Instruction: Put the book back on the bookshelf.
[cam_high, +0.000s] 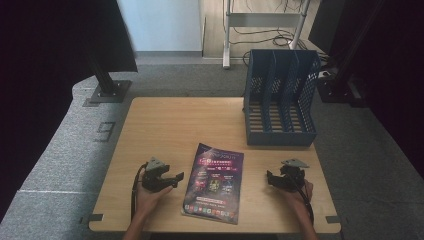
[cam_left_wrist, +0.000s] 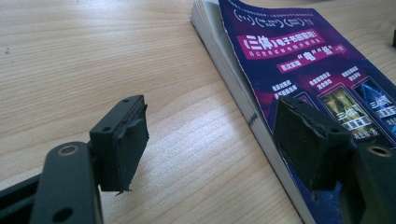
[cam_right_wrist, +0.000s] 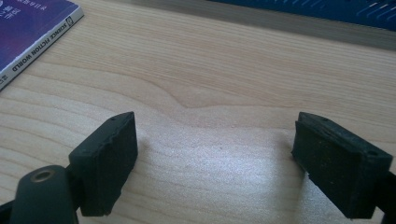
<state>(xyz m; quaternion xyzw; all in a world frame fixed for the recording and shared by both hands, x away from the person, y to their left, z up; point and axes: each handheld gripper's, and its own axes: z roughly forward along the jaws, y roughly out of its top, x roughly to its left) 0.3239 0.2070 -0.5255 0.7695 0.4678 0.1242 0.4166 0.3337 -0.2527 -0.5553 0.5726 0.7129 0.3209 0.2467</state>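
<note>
Grey carpet tiles surround a pale wooden worktop (cam_high: 165, 125), with dark curtains hanging at both sides, a black stand base bolted to the floor at the far left, and a white metal frame with loose cables behind.

At the near middle of the worktop lies a thick paperback magazine (cam_high: 214, 182), flat, cover up, turned a little askew to the worktop's edge. Its cover is deep purple and blue with magenta banners, white Chinese headline lettering and rows of small coloured picture panels. In the left gripper view the cover's corner curls up slightly off the white block of pages. In the right gripper view the spine reads "SCIENCE FICTION WORLD" in dark capitals on white.

At the far right corner stands a blue plastic file rack (cam_high: 280, 100) with perforated walls and three upright compartments, well apart from the magazine.

A person's hands come in from the near edge. The left tongs (cam_high: 176, 177) sit just beside the magazine's left edge, jaws spread wide with nothing between them, one jaw over the cover's edge in the left gripper view. The right tongs (cam_high: 270, 179) hover near the magazine's right side, over bare wood, jaws likewise wide apart and holding nothing.
</note>
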